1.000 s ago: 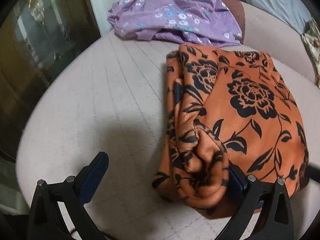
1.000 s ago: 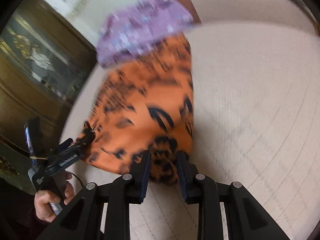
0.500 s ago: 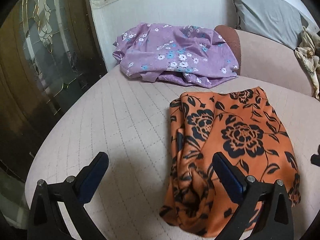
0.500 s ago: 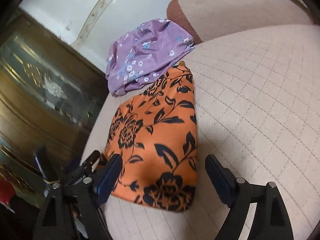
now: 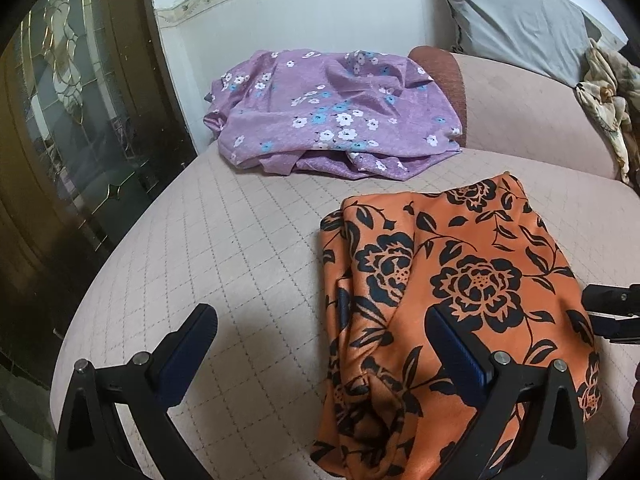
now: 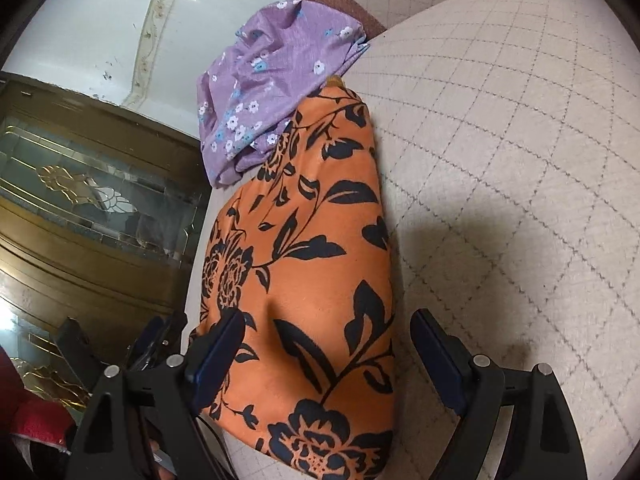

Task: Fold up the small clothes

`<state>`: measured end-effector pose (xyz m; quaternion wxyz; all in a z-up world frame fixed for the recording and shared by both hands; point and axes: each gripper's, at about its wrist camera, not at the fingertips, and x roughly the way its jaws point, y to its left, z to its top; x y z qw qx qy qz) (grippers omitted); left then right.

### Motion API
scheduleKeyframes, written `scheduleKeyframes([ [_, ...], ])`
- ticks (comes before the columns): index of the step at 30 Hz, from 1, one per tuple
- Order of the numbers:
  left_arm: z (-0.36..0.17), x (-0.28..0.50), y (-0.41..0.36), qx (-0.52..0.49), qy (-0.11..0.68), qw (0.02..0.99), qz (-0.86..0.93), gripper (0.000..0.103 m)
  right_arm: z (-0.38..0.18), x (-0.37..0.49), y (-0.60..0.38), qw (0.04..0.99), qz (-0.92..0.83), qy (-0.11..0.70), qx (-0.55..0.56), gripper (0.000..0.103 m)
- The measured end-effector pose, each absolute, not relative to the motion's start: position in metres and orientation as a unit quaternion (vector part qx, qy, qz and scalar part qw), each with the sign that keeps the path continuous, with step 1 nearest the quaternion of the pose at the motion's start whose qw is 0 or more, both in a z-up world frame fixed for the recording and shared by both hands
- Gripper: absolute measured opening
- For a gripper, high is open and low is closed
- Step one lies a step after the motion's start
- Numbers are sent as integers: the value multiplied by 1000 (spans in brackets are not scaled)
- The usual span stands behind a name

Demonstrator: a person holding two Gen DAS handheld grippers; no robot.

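Observation:
A folded orange garment with black flowers (image 5: pixel 460 300) lies on the pink quilted seat (image 5: pixel 240 260). It also fills the middle of the right wrist view (image 6: pixel 320 280). My left gripper (image 5: pixel 320 344) stands open above the garment's near left edge, its right finger (image 5: pixel 452 348) over the cloth and holding nothing. My right gripper (image 6: pixel 326 350) is open too, its jaws wide on either side of the garment's near end without pressing it. A crumpled purple flowered garment (image 5: pixel 332 116) lies behind the orange one (image 6: pixel 272 88).
A grey cushion (image 5: pixel 512 12) and a pale patterned cloth (image 5: pixel 608 96) rest on the backrest at the right. A wooden door with glass panels (image 5: pixel 80 120) stands past the seat's rounded left edge. A red sleeve (image 6: pixel 36 420) shows at lower left.
The right gripper let go of the orange garment's corner, opened wide and shifted along its end. The left gripper lifted off the cloth and drew back.

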<state>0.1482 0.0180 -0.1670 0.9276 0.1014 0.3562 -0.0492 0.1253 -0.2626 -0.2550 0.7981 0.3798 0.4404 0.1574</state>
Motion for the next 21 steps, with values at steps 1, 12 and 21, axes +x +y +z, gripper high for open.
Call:
scheduleKeyframes([
  [1,-167,148,17,103,355,928,-50,103,-256,126,-263,797,157,441,381,87],
  [12,-171,153,15,108,362,925,-44,103,-268,135,-258,782,173,448,397,87],
  [21,-175,157,13,110,367,923,-41,103,-269,138,-256,780,178,444,403,87],
])
